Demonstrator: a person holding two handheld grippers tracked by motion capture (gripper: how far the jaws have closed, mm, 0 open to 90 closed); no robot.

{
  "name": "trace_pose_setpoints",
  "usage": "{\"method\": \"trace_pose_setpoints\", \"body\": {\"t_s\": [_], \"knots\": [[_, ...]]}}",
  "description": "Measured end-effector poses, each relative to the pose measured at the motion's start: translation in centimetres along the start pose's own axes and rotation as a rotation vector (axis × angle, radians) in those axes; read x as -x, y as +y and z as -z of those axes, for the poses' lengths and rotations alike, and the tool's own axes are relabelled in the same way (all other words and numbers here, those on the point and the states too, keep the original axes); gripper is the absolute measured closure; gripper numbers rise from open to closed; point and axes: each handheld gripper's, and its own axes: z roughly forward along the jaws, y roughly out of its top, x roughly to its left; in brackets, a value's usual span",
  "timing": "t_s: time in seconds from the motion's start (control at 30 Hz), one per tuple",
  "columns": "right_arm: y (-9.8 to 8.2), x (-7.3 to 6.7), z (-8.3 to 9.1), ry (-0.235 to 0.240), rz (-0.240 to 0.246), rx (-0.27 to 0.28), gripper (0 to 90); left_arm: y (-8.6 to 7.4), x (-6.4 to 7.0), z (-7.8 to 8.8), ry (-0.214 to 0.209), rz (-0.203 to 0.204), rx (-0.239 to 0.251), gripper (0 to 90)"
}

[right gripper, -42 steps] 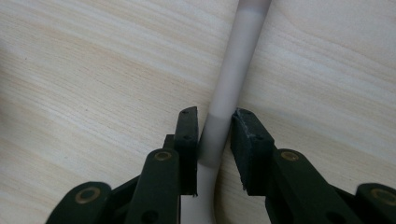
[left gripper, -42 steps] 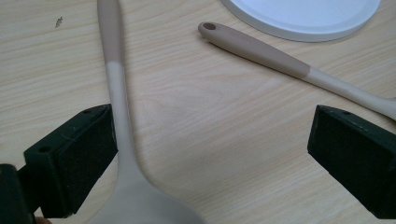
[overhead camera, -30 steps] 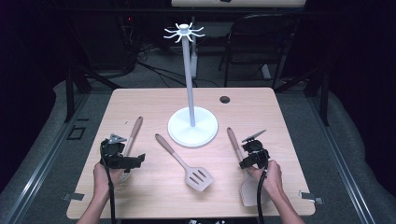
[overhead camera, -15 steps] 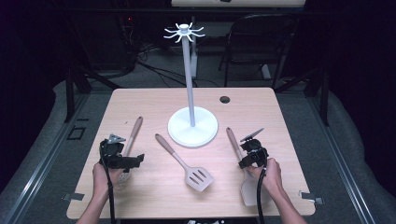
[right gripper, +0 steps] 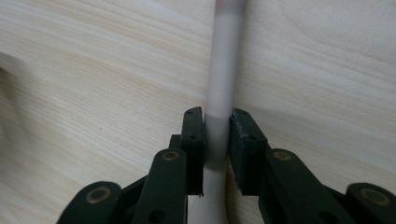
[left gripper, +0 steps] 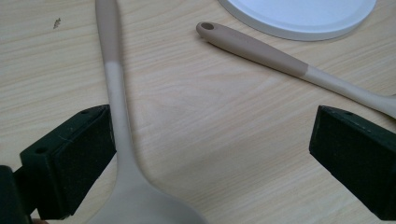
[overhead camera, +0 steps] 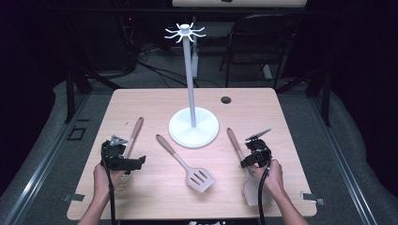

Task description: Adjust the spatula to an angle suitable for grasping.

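A white utensil stand (overhead camera: pixel 192 79) rises from a round base (left gripper: pixel 299 16) at the table's middle. Three wood-handled utensils lie before it. My left gripper (overhead camera: pixel 124 163) (left gripper: pixel 210 163) is open and straddles the left spoon (overhead camera: pixel 135 131); its left jaw touches the spoon's pale neck (left gripper: pixel 116 93) while the right jaw stands far off. A slotted spatula (overhead camera: pixel 199 178) (left gripper: pixel 257 46) lies in the centre. My right gripper (overhead camera: pixel 245 162) (right gripper: pixel 217 135) has just been closing, and both pads now press on the neck of the right turner (overhead camera: pixel 233 140) (right gripper: pixel 224 60).
The wooden table (overhead camera: pixel 141 108) has a dark cable hole (overhead camera: pixel 226 100) behind the stand's base. A dark chair (overhead camera: pixel 253 51) and cables stand on the floor beyond the far edge. Cables trail from both grippers toward the near edge.
The right gripper has shifted slightly along the turner; the left hand and the other utensils lie as before.
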Motion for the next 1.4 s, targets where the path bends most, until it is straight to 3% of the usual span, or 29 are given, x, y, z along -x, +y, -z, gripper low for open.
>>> {"method": "trace_pose_setpoints", "body": {"t_s": [0.23,0.37,0.4,0.47,0.53,0.57,0.63,0.67,0.77,0.83,0.87,1.0,1.07,1.1,1.2,1.27,1.3,1.4], "knots": [[0.1,-0.8,0.3,-0.048,0.05,0.008,78.8,0.0,0.0,0.0,-0.005,0.0,0.0,0.2],[0.0,-1.2,0.6,-0.061,0.048,0.044,78.7,0.0,0.0,0.0,-0.006,0.004,0.003,0.2],[0.0,-1.2,1.0,-0.073,0.074,0.026,78.7,0.0,0.0,0.0,-0.009,0.007,0.005,0.2],[0.0,-1.4,1.0,-0.054,0.071,0.063,78.7,0.0,0.0,0.1,-0.013,0.004,0.002,0.3],[0.0,-1.5,1.5,-0.07,0.101,0.065,78.7,0.0,0.0,0.1,-0.016,0.012,0.003,0.3],[-0.1,-1.8,1.4,-0.059,0.085,0.098,78.7,-0.1,0.0,0.1,-0.015,0.01,0.004,0.2],[0.0,-1.9,1.8,-0.062,0.112,0.095,78.7,-0.1,0.0,0.2,-0.017,0.012,0.005,0.3],[-0.1,-2.1,1.7,-0.03,0.106,0.12,78.7,-0.1,0.0,0.2,-0.017,0.012,0.006,0.3],[0.1,-2.4,2.3,-0.056,0.142,0.127,78.7,-0.1,0.1,0.1,-0.02,0.006,0.003,0.2],[0.2,-2.7,2.3,-0.034,0.146,0.16,78.7,-0.1,0.1,0.0,-0.029,0.009,0.0,0.2],[0.3,-2.7,2.6,-0.056,0.157,0.159,78.7,-0.1,0.2,-0.1,-0.029,0.013,0.007,0.2],[0.6,-3.0,3.0,-0.023,0.167,0.211,78.7,0.3,0.0,-0.2,-0.05,0.016,0.002,0.2],[0.9,-3.0,3.5,-0.051,0.191,0.209,78.7,0.5,-0.1,-0.3,-0.055,0.03,0.014,0.2],[1.0,-3.1,3.3,-0.026,0.18,0.245,78.7,0.7,-0.2,-0.4,-0.054,0.028,0.015,0.2],[1.7,-3.2,3.5,-0.047,0.197,0.251,78.7,1.3,-0.5,-0.8,-0.063,0.04,0.022,0.2],[2.0,-3.6,3.3,-0.03,0.198,0.267,78.7,1.7,-0.6,-1.2,-0.064,0.032,0.017,0.2],[2.2,-3.6,3.5,-0.054,0.223,0.248,78.7,1.8,-0.5,-1.4,-0.067,0.034,0.018,0.2],[2.7,-4.1,3.5,-0.028,0.221,0.282,78.8,2.1,-0.2,-1.6,-0.072,0.038,0.022,0.2]]}}
